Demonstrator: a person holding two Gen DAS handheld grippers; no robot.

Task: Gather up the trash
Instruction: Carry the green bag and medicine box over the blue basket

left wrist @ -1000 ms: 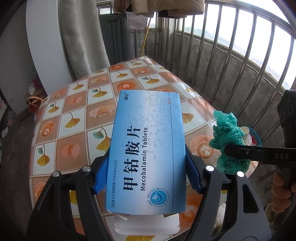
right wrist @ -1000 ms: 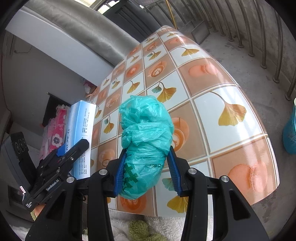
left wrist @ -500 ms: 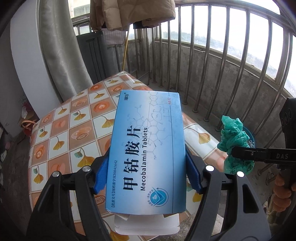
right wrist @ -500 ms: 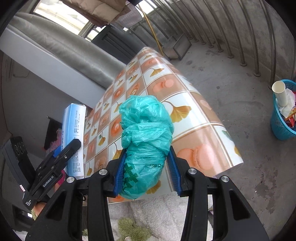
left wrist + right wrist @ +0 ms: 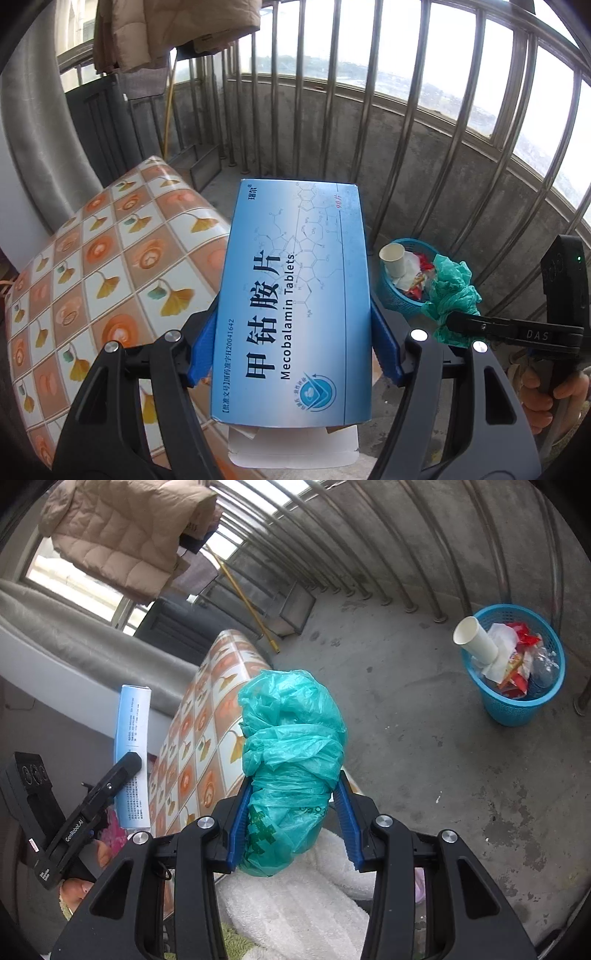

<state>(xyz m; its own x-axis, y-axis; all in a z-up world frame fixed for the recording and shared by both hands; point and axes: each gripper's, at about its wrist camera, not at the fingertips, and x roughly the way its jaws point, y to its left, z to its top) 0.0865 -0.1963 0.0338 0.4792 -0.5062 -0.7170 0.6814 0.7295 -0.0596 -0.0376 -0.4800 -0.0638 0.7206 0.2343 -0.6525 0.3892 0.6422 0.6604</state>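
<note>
One blue medicine box (image 5: 295, 295), one crumpled green plastic bag (image 5: 291, 760), one blue trash basket (image 5: 517, 705), one paper cup (image 5: 476, 638) in it, one tiled table (image 5: 110, 273), two grippers, left (image 5: 295, 354) and right (image 5: 291, 816), one hanging quilted jacket (image 5: 122, 535)

The tablet box (image 5: 291, 295) is blue, paling to near white across the middle, with dark blue lettering, a faint line drawing of molecules and a round blue logo; its end flap is white. The crumpled bag (image 5: 291, 760) is teal green with darker green print low down. The left tool (image 5: 293, 354) and the right tool (image 5: 291, 812) are black with blue pads (image 5: 238, 819) and silver screw heads. The bench (image 5: 110, 280) wears a chequered cloth of orange and white squares, with yellow ginkgo leaves on the white. The basket (image 5: 517, 705) is bright blue mesh; in it lie a white paper cup (image 5: 476, 638) and red wrappers. The hanging jacket (image 5: 122, 535) is quilted beige. The floor (image 5: 443, 757) is grey concrete, stained darker in patches.
</note>
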